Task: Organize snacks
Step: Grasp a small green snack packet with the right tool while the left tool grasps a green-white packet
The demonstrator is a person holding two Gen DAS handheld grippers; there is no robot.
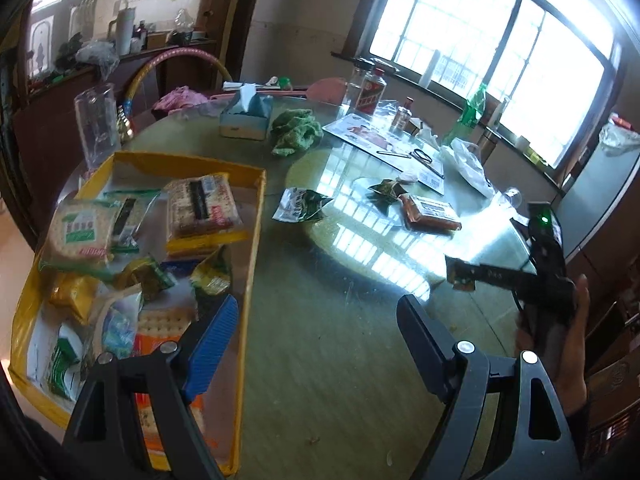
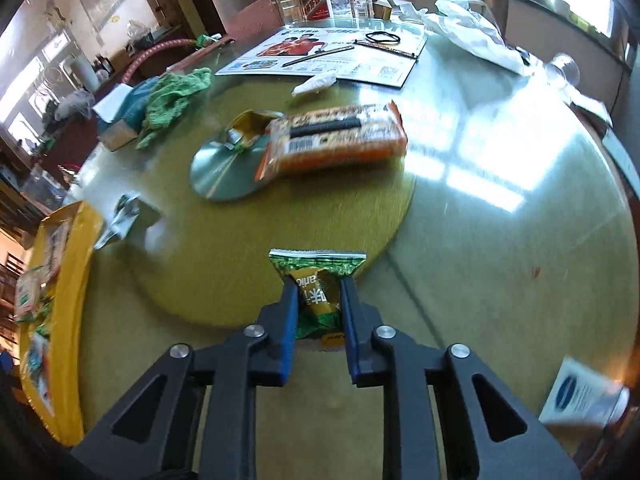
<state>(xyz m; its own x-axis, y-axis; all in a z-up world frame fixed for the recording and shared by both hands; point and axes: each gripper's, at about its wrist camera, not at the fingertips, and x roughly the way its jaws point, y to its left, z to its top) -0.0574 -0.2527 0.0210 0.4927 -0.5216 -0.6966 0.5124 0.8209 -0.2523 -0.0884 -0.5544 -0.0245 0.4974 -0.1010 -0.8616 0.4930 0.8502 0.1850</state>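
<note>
Several snack packs already lie in the yellow tray in the left wrist view, where the left gripper hangs with jaws wide apart and empty at the tray's near edge, while a silver-green packet and an orange cracker pack remain loose on the glass table. In the right wrist view, the right gripper is clamped on a small green-gold snack packet just above the table, well apart from the tray at far left; judged from this, sorting is over halfway, with about four items outstanding.
</note>
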